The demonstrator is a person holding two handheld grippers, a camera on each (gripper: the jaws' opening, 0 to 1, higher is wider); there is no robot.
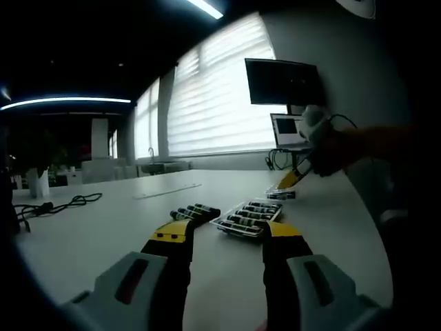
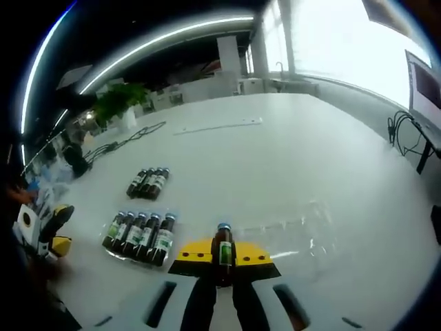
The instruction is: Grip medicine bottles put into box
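Note:
In the right gripper view my right gripper [image 2: 222,265] is shut on a brown medicine bottle [image 2: 222,249] with a green label and blue cap, held just before an empty clear plastic box [image 2: 296,226]. Several bottles lie packed in another clear box [image 2: 139,236], with a loose cluster of bottles [image 2: 148,183] beyond it. In the left gripper view my left gripper [image 1: 227,233] is open with nothing between its jaws, close to the packed box [image 1: 248,218] and the loose bottles [image 1: 195,212]. The right gripper [image 1: 295,176] reaches in from the right over a bottle [image 1: 281,195]. The left gripper [image 2: 54,231] shows at the left edge.
The white table [image 1: 103,234] carries a long flat strip [image 1: 169,192], a black cable [image 1: 62,205] at the left, and a monitor [image 1: 282,81] and a laptop [image 1: 288,129] at the far right. A potted plant [image 2: 117,103] stands at the table's far end.

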